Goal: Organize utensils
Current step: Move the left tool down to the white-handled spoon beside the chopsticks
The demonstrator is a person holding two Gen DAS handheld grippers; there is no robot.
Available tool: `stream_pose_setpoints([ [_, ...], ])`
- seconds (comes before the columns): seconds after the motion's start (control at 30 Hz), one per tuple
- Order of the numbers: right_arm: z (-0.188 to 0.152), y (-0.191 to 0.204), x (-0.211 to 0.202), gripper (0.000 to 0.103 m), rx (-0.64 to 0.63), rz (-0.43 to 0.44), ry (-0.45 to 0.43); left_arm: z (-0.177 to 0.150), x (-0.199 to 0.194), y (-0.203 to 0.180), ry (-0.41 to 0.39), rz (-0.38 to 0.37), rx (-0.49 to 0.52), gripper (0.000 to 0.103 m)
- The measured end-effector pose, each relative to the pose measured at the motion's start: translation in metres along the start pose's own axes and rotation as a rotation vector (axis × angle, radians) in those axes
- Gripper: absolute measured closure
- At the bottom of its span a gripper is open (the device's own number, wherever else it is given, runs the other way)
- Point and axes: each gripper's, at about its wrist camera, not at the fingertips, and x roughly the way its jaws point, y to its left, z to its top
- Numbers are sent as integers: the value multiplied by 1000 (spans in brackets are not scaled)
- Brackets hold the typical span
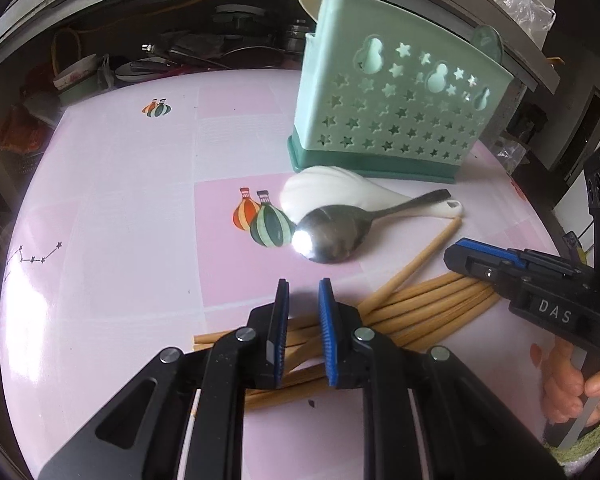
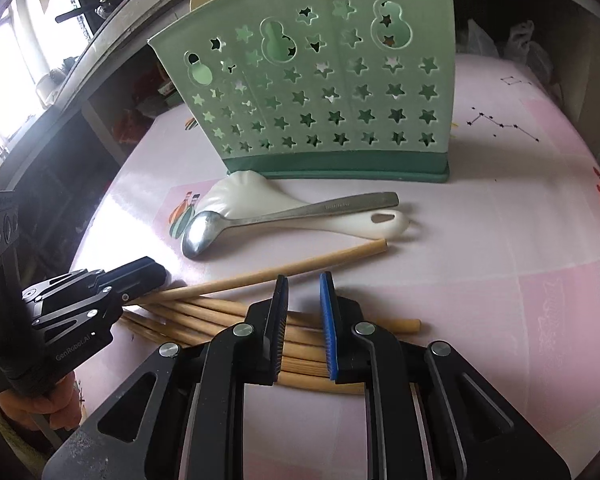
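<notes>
Both grippers tilt down over the chopsticks [image 2: 228, 312]: left gripper [image 1: 303, 292] and right gripper [image 2: 304, 288] narrowed, each straddling the bundle; grip unclear.

I see a glossy pink plastic cover on the desk [image 1: 140, 200], throwing back window glare, and on it a smooth matt mint-green plastic utensil holder [image 2: 320, 92] pierced with stars. The metal spoon [image 1: 332, 236] shines like polished steel, the white rice paddle [image 2: 260, 204] looks like glossy plastic, and the chopsticks [image 2: 220, 312] are pale, matt wood or bamboo. My left claw [image 1: 304, 292] is matt black plastic with ribbed blue pads.
</notes>
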Motion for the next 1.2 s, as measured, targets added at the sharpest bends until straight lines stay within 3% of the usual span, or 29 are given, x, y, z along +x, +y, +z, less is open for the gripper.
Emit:
stream_pose_setpoints([
  [0.13, -9, -3, -7, 88, 26, 17, 5, -5, -8, -11, -3, -15, 62, 88],
  [0.2, -9, -6, -8, 88, 37, 22, 8, 0, -11, -19, -36, 19, 119, 77],
  [0.27, -8, -6, -7, 88, 46, 28, 10, 8, -13, -30, -72, 49, 166, 61],
  [0.33, -8, -8, -8, 88, 56, 33, 10, 15, -11, -38, -84, 57, 210, 56],
  [0.67, -7, -19, -10, 88, 90, 83, 9, 27, 28, -57, 3, 146, 340, 56],
  [0.77, -7, -20, -9, 88, 93, 87, 7, 25, 28, -58, -8, 173, 369, 57],
  [1.03, -7, -21, -9, 88, 94, 89, 3, 20, 26, -62, -41, 203, 429, 82],
  [1.2, -7, -20, -9, 88, 94, 89, 2, 20, 20, -58, -44, 169, 420, 100],
])
